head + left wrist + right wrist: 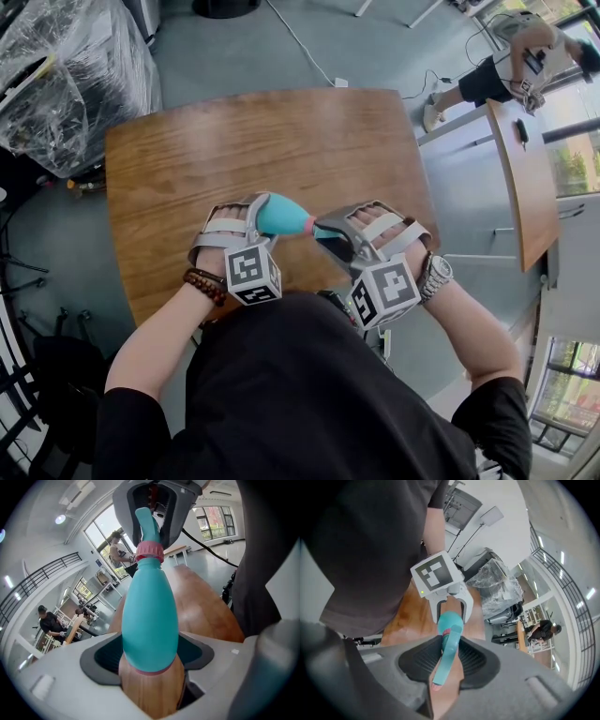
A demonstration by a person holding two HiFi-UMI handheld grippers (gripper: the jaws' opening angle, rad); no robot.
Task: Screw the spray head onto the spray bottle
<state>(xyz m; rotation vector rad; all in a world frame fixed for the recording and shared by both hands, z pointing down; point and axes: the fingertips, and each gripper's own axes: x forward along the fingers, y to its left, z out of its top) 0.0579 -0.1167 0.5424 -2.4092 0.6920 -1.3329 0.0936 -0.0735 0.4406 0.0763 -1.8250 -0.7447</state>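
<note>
Person at a wooden table [281, 141], seen from the head camera and both gripper views. The left gripper [257, 212] is clamped on the wide lower body of the teal spray bottle [284, 217]. The bottle lies roughly level over the near part of the table, its neck pointing toward the right gripper [328, 234]. The teal spray head [146, 524] sits on the bottle's neck, joined there by a pink collar [150, 551]. The right gripper's jaws are closed on this head, whose slim body runs lengthwise between the ribbed pads [474, 660] in the right gripper view. The two grippers face each other with only the bottle between them. A bead bracelet [204, 284] is on the left wrist and a wristwatch [436, 274] on the right. Beyond the table stand plastic-wrapped equipment [75, 66] and a second table [530, 178].
</note>
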